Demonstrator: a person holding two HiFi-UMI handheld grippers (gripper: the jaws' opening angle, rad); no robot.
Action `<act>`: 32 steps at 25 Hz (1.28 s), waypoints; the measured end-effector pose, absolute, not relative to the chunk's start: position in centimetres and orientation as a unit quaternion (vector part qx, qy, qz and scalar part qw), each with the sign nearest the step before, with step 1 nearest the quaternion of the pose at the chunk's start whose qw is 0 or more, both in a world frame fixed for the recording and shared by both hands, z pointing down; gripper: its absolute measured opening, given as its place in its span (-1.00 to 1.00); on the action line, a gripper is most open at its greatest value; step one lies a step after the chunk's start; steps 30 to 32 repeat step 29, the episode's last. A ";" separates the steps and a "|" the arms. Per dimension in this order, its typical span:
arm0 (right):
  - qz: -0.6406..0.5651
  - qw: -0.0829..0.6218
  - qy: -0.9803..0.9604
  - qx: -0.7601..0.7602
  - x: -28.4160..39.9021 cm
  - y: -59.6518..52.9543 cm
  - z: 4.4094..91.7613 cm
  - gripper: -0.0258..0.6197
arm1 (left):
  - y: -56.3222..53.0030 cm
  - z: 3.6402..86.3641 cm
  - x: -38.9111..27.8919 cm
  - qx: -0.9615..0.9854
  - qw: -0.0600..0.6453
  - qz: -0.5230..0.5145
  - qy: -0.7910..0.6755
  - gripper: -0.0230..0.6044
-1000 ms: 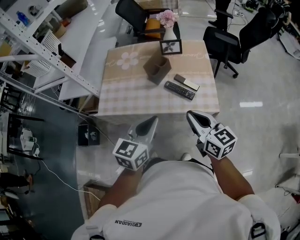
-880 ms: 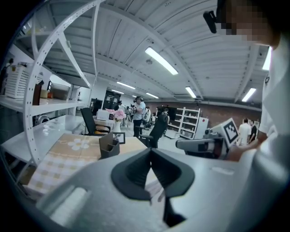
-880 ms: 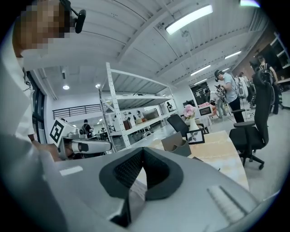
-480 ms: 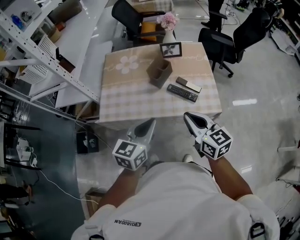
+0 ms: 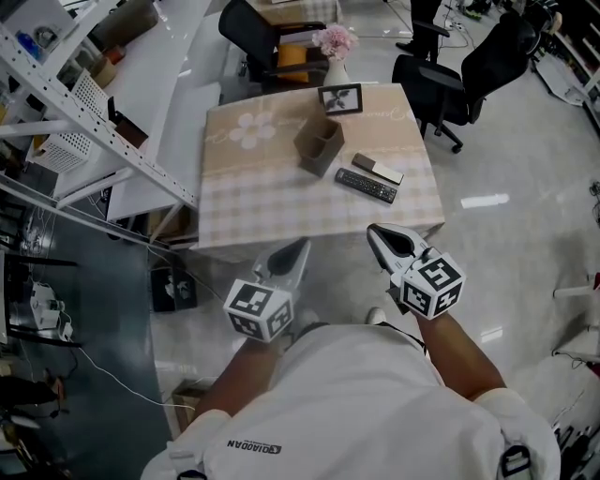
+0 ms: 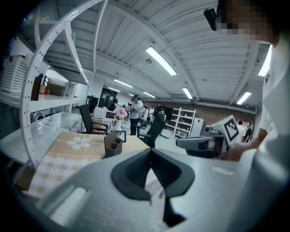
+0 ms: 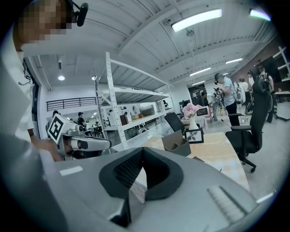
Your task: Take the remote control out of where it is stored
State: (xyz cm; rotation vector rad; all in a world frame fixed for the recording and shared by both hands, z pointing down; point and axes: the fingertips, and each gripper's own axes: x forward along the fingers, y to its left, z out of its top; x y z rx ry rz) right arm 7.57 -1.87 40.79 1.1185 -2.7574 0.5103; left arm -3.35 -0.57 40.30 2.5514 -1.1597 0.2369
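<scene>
Black remote control point(image 5: 366, 185) still lies on the checked table point(image 5: 262, 192) near the holder point(image 5: 319, 145).

A square surface point(image 5: 281, 202) under a beige checked cloth with a pale flower print stands on a glossy, pale floor point(image 5: 525, 150) that mirrors the ceiling lamps. One black office chair point(image 5: 251, 28) is pushed up to the surface's far edge, and two more point(image 5: 429, 80) stand off its far right corner. Along the left edge runs a white metal rack point(image 5: 89, 117) of perforated posts, with a long white bench point(image 5: 178, 66) behind it. Left of the rack the floor turns to darker grey point(image 5: 84, 309), where a thin cable point(image 5: 103, 352) trails. Overhead, a white ribbed ceiling point(image 6: 136, 31) carries strip lights point(image 6: 161, 61). A brick-coloured wall point(image 6: 213, 113) and more white shelving point(image 6: 183, 121) close the far end.
</scene>
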 end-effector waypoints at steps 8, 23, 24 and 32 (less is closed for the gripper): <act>0.166 0.066 -0.912 0.369 7.6 -1.8 40.8 -0.91 | -0.3 40.3 -3.3 0.896 0.162 0.081 -0.405 -0.91; 0.164 0.069 -0.914 0.364 8.4 -1.7 40.9 -0.90 | -0.3 40.2 -2.8 0.893 0.161 0.079 -0.413 -0.91; 0.165 0.069 -0.914 0.364 8.4 -1.7 40.9 -0.90 | -0.3 40.2 -2.7 0.893 0.161 0.079 -0.413 -0.91; 0.165 0.071 -0.914 0.365 8.6 -1.9 41.1 -0.91 | -0.4 40.4 -2.6 0.893 0.161 0.081 -0.412 -0.91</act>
